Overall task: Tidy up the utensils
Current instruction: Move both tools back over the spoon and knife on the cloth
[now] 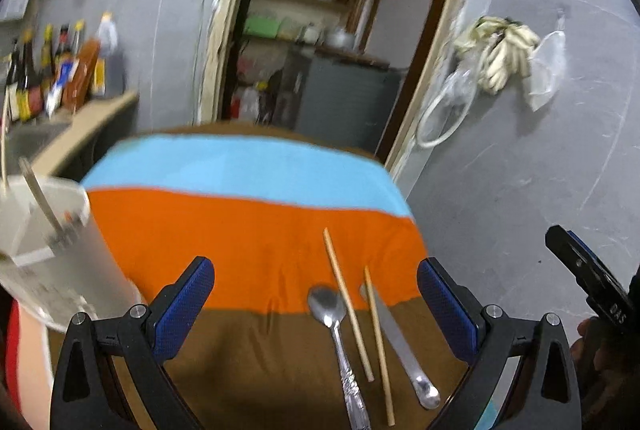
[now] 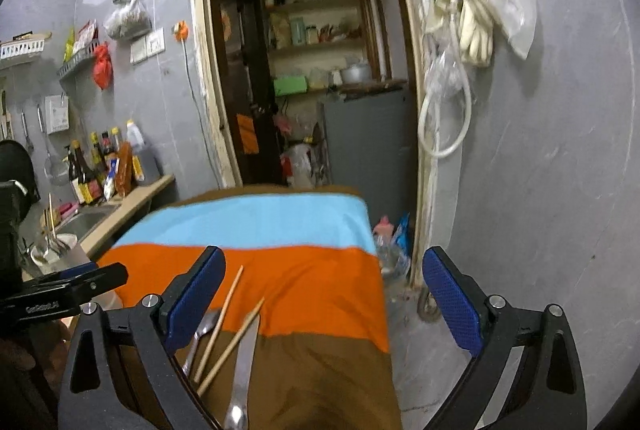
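Left tongs (image 1: pixel 316 294), right tongs (image 2: pixel 322 294) gape wide, empty; spoon (image 1: pixel 334 314), chopsticks (image 1: pixel 348 306), knife (image 1: pixel 400 342) on cloth between pads.

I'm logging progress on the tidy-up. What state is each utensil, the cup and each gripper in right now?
Spoon: lying flat on the cloth, bowl pointing away.
Chopsticks: two, loose on the cloth between spoon and knife.
Knife: lying flat, rightmost.
Cup: on the left, already holding a few utensils.
Left gripper: open, holding nothing.
Right gripper: open, holding nothing.
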`<state>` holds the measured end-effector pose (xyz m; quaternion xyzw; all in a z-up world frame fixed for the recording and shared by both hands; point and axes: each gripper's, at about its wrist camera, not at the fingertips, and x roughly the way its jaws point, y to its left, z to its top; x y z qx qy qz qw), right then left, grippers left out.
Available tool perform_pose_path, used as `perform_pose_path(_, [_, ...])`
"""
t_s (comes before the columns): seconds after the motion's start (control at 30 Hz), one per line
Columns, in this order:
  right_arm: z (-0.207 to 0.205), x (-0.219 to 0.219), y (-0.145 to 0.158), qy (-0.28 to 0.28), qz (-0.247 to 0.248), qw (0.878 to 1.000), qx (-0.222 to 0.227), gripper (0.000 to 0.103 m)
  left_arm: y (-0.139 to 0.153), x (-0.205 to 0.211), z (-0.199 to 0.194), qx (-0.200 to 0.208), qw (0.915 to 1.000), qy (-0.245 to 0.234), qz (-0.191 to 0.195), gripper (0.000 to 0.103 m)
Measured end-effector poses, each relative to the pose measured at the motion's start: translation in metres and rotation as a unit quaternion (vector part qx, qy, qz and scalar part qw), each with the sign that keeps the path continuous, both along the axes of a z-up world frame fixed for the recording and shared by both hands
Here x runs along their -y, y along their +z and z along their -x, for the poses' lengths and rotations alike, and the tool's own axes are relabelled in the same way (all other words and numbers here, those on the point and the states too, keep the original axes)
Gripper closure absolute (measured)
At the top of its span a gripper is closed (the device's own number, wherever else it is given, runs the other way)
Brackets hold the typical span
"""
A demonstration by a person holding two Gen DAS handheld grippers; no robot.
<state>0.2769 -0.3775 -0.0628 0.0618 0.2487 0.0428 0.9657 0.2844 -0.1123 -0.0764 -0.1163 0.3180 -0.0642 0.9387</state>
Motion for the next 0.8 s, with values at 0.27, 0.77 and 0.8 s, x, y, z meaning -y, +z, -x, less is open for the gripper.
perform_pose_path(0.27, [-0.026,-0.015,-0.058,0.059,-0.012,0.995,-0.083,0.029,-0.038,0.007,-0.014,-0.054,0.9985,-0.013,0.003,0.008])
perform_pose_path(0.77, [-0.043,-0.062,-0.122,0.166,-0.007,0.97,-0.177,0.05,-0.09,0.018,-0.036,-0.147,0.9838,-0.079,0.064,0.066])
perform_pose_path(0.8, [-0.044,-0.065,-0.124,0.171,-0.007,0.969,-0.179,0.05,-0.091,0.017,-0.037,-0.148,0.9835,-0.08,0.068,0.066])
